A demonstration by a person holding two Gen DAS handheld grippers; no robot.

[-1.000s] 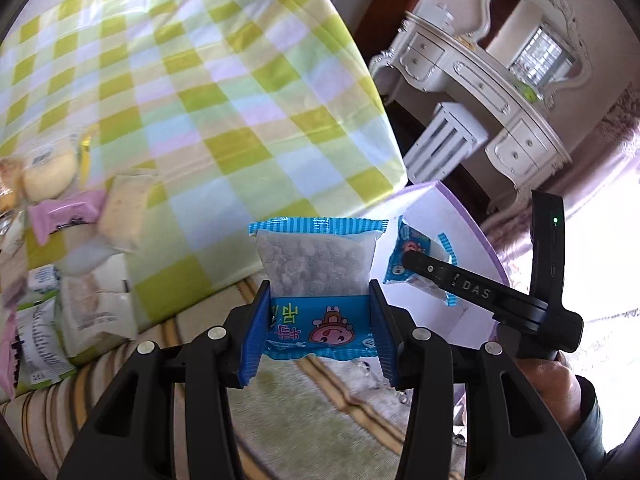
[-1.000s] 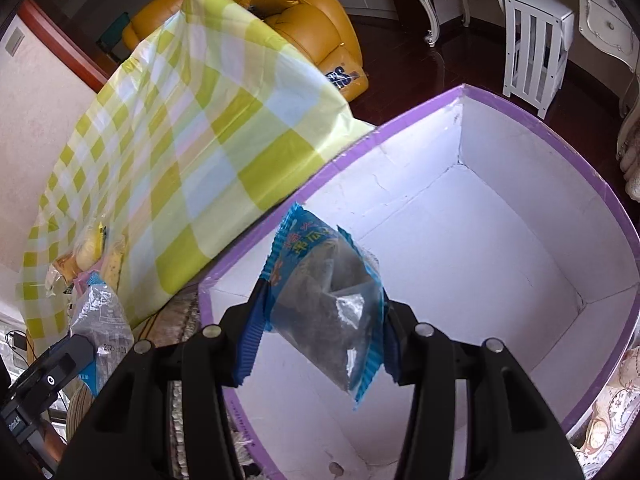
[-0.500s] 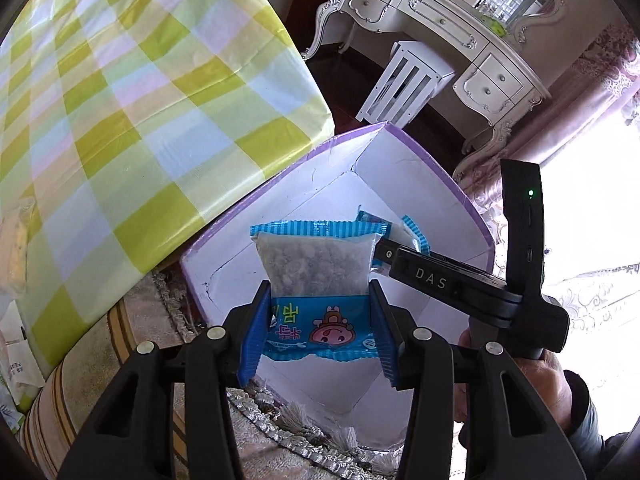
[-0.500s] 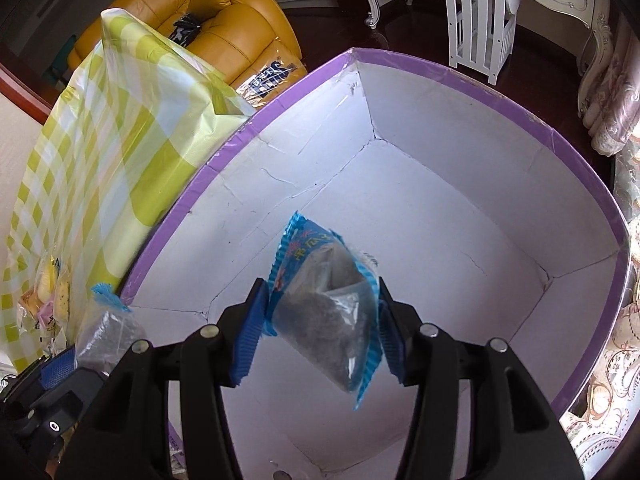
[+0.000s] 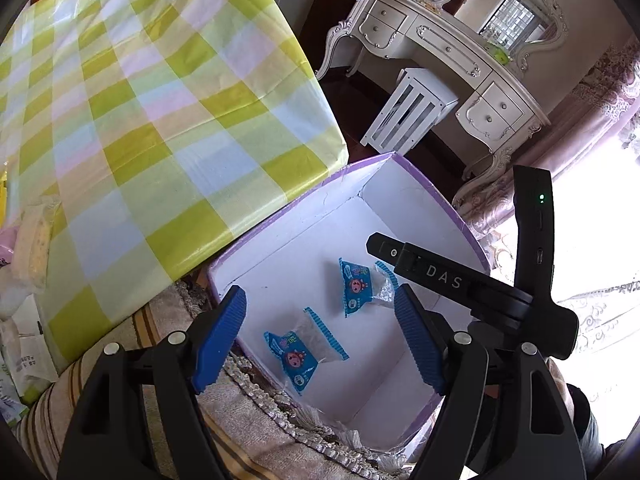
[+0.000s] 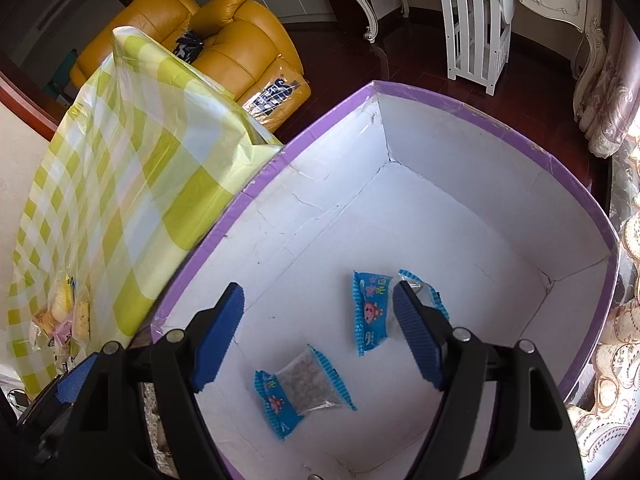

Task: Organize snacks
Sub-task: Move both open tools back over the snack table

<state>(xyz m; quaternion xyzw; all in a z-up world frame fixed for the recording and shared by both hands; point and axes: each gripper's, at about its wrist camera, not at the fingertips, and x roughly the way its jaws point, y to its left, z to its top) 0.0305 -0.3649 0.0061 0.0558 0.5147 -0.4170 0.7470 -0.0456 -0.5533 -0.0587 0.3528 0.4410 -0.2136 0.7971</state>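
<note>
Two blue snack packets lie on the white floor of the purple-rimmed box. The nearer packet lies close to the box's near wall; the farther packet lies beyond it. My left gripper hangs over the box's near edge, its jaws opening, with nothing between its blue pads. My right gripper is above the box's inside, jaws opening too, gripping nothing. The right gripper's black body shows in the left wrist view.
A table under a yellow-green checked cloth stands left of the box, with more wrapped snacks at its near-left end. A white stool, an ornate white desk and an orange sofa stand beyond.
Both grippers have let go of their blue packets, which now lie on the box floor. Both pairs of jaws have spread wide. The left gripper moved over the box's edge.
</note>
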